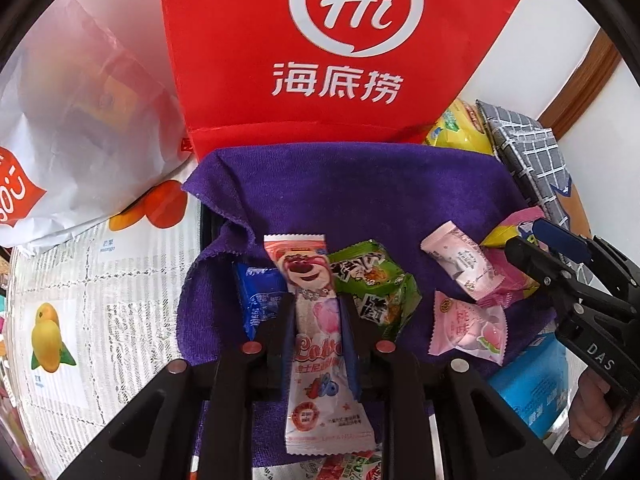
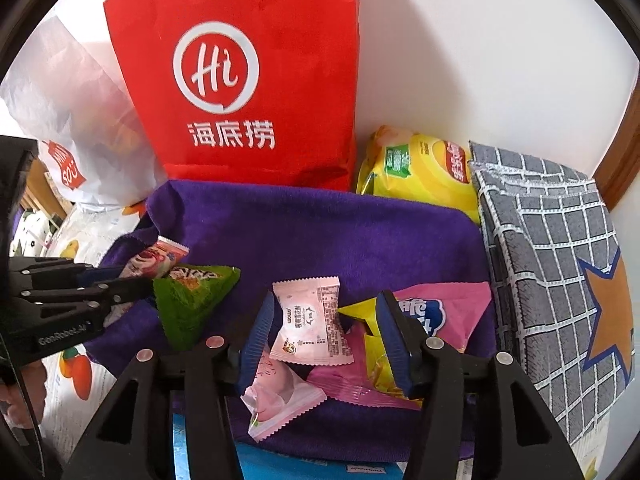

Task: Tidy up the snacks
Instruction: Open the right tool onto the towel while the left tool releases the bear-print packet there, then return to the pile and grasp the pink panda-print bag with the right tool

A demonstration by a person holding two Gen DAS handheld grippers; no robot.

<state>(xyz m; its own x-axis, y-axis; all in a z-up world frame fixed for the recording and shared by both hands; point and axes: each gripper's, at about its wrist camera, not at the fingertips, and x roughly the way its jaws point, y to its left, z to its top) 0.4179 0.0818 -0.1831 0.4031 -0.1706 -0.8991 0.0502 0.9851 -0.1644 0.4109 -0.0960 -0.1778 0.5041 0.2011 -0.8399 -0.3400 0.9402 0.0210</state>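
A purple cloth [image 1: 360, 184] carries several small snack packets. My left gripper [image 1: 316, 298] is shut on a long pink bear-printed packet [image 1: 308, 272], whose near end sticks back towards the camera. A blue packet [image 1: 260, 300] lies to its left and green packets [image 1: 372, 276] to its right. My right gripper [image 2: 326, 300] is open over a pale pink packet [image 2: 308, 320] and a yellow wrapper [image 2: 360, 312], which lie loose between its fingers. A peach-printed pink packet [image 2: 280, 396] and a pink bag [image 2: 448, 312] lie underneath.
A red paper bag [image 1: 340, 60] stands behind the cloth, with a white plastic bag [image 1: 80, 120] to its left. A yellow chips bag [image 2: 420, 172] and a grey checked fabric box [image 2: 552, 272] sit on the right. A blue box [image 1: 532, 384] lies near the front.
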